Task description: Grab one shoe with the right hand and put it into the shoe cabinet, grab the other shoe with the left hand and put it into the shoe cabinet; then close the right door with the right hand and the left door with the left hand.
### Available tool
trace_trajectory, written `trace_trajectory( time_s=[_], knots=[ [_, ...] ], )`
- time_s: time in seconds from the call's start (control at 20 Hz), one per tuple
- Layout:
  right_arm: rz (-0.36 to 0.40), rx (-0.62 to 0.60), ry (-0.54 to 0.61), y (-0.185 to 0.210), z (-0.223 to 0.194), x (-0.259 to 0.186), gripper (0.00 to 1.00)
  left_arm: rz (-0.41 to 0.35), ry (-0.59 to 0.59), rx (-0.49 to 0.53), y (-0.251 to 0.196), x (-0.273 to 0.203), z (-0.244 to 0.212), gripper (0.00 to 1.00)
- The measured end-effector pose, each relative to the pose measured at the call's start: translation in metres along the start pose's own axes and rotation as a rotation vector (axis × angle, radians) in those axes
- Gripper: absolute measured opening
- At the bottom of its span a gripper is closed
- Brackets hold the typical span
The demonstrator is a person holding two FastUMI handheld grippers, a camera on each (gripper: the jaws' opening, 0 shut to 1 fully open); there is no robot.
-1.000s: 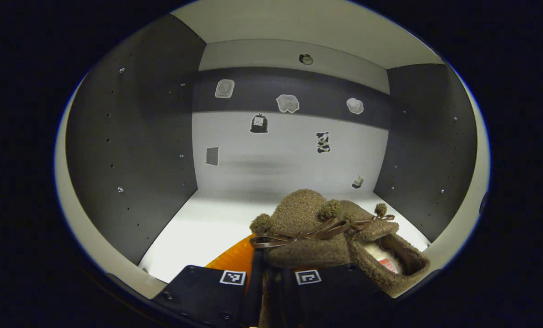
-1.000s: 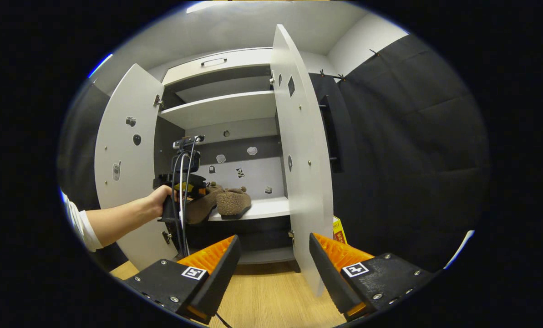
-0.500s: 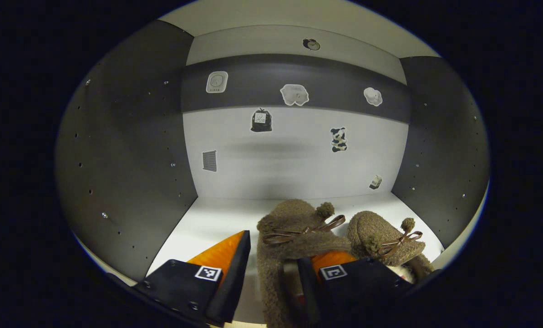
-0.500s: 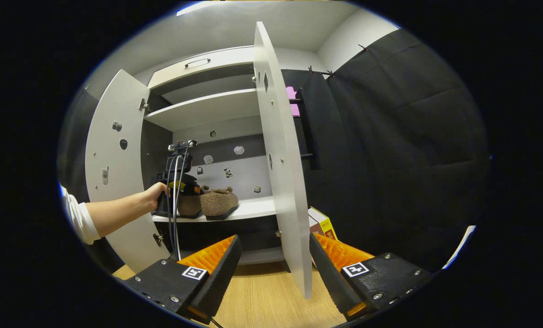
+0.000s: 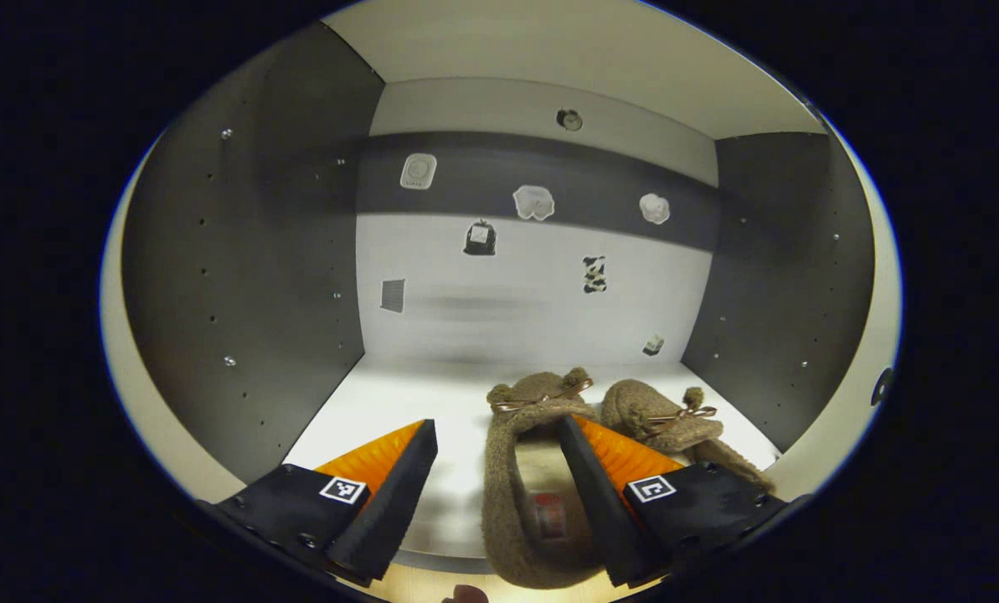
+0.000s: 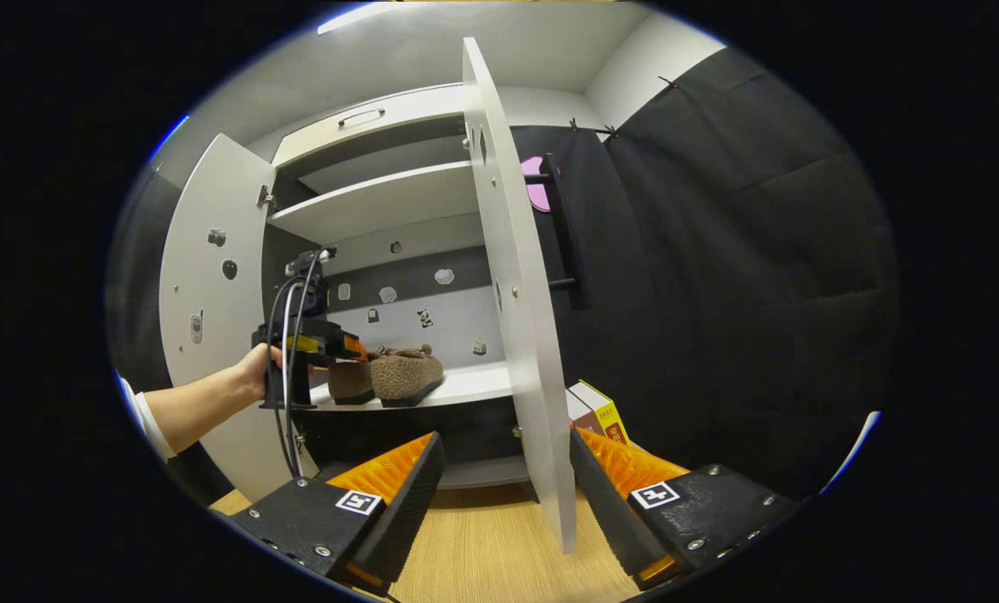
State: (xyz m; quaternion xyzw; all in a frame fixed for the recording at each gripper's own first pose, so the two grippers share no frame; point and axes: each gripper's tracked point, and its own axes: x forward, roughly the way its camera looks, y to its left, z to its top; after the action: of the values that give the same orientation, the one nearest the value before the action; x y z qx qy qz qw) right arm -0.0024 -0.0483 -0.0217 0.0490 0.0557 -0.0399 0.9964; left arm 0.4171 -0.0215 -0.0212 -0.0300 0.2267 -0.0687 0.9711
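Brown fuzzy shoes: left shoe (image 5: 520, 469) and right shoe (image 5: 662, 419) side by side at the shelf's (image 5: 399, 402) front edge, right half. Left gripper (image 5: 491, 490): fingers wide, one inside the left shoe, not clamping. Right gripper (image 6: 503, 494): fingers wide, empty, flanking the open right door (image 6: 516, 293). Left door (image 6: 210, 293) open.

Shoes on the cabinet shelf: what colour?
Brown and fuzzy, both shoes, each with a darker brown bow; clearest in the left gripper view.

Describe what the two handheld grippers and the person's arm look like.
Each gripper, left gripper and right gripper, has two wedge-shaped ribbed fingers on black bolted blocks, each carrying a small square black-and-white marker. Seen from the right gripper view, cables loop down from the left one. The hand holding it shows a white sleeve.
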Motion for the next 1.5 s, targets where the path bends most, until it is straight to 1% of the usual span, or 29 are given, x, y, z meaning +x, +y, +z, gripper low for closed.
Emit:
trace_trajectory(
  time_s=[0.1,0.2,0.25,0.3,0.35,0.4,0.5,0.55,0.6,0.65,0.7,0.75,0.8,0.85,0.95,1.0,1.1,1.15,1.2,1.25,1.3,1.35,1.4,1.45,1.5],
  knots=[
    [0.006,-0.001,-0.005,0.001,0.001,-0.001,0.92,-0.021,-0.09,0.016,-0.007,-0.03,0.023,0.97],
    [0.015,-0.008,-0.01,0.002,0.003,-0.002,0.92,-0.041,-0.139,0.018,-0.015,-0.059,0.04,0.97],
    [0.022,-0.009,-0.012,0.004,0.005,-0.003,0.92,-0.053,-0.16,0.012,-0.018,-0.073,0.046,0.95],
    [0.029,-0.009,-0.017,0.005,0.007,-0.004,0.93,-0.063,-0.186,0.004,-0.021,-0.088,0.052,0.97],
    [0.037,-0.008,-0.021,0.007,0.008,-0.005,0.93,-0.07,-0.212,-0.001,-0.022,-0.105,0.056,0.97],
    [0.046,-0.009,-0.022,0.009,0.009,-0.006,0.92,-0.079,-0.232,-0.004,-0.024,-0.121,0.057,0.95],
    [0.067,-0.016,-0.025,0.012,0.011,-0.011,0.92,-0.086,-0.255,-0.007,-0.027,-0.15,0.052,0.99],
    [0.078,-0.02,-0.027,0.014,0.013,-0.013,0.92,-0.082,-0.264,-0.01,-0.026,-0.166,0.048,0.94],
    [0.091,-0.022,-0.03,0.017,0.014,-0.016,0.92,-0.077,-0.272,-0.013,-0.025,-0.181,0.043,0.97],
    [0.102,-0.023,-0.035,0.019,0.016,-0.018,0.92,-0.069,-0.282,-0.021,-0.023,-0.196,0.038,0.97],
    [0.111,-0.027,-0.043,0.021,0.018,-0.021,0.92,-0.064,-0.299,-0.025,-0.023,-0.212,0.032,0.94],
    [0.118,-0.029,-0.052,0.022,0.02,-0.024,0.92,-0.047,-0.32,-0.017,-0.02,-0.228,0.024,0.97],
    [0.126,-0.03,-0.057,0.023,0.021,-0.026,0.93,-0.021,-0.339,-0.006,-0.014,-0.242,0.014,0.97],
    [0.137,-0.028,-0.058,0.026,0.02,-0.029,0.92,0.0,-0.349,0.006,-0.009,-0.255,0.002,0.94],
    [0.155,-0.027,-0.048,0.028,0.016,-0.032,0.92,0.018,-0.334,0.007,-0.009,-0.277,-0.031,0.94],
    [0.162,-0.029,-0.042,0.029,0.013,-0.034,0.92,0.024,-0.318,-0.007,-0.009,-0.285,-0.046,0.97],
    [0.174,-0.039,-0.034,0.03,0.008,-0.038,0.92,0.035,-0.286,-0.05,-0.006,-0.297,-0.074,0.97],
    [0.179,-0.043,-0.036,0.03,0.006,-0.04,0.93,0.038,-0.283,-0.07,-0.006,-0.303,-0.083,0.99],
    [0.179,-0.047,-0.04,0.029,0.004,-0.042,0.93,0.051,-0.282,-0.082,-0.003,-0.308,-0.093,0.99],
    [0.178,-0.047,-0.043,0.028,0.002,-0.043,0.93,0.068,-0.278,-0.087,0.001,-0.312,-0.103,0.97],
    [0.18,-0.042,-0.046,0.027,0.001,-0.044,0.93,0.087,-0.269,-0.083,0.005,-0.316,-0.112,1.0],
    [0.18,-0.039,-0.045,0.025,0.002,-0.046,0.92,0.108,-0.263,-0.067,0.008,-0.319,-0.123,1.0],
    [0.175,-0.04,-0.049,0.02,0.005,-0.045,0.92,0.127,-0.26,-0.049,0.01,-0.324,-0.128,0.97],
    [0.159,-0.045,-0.07,0.013,0.015,-0.044,0.92,0.139,-0.261,-0.028,0.013,-0.328,-0.131,1.0],
    [0.146,-0.055,-0.104,0.004,0.03,-0.041,0.93,0.156,-0.264,-0.008,0.014,-0.332,-0.133,0.97]
  ],
)
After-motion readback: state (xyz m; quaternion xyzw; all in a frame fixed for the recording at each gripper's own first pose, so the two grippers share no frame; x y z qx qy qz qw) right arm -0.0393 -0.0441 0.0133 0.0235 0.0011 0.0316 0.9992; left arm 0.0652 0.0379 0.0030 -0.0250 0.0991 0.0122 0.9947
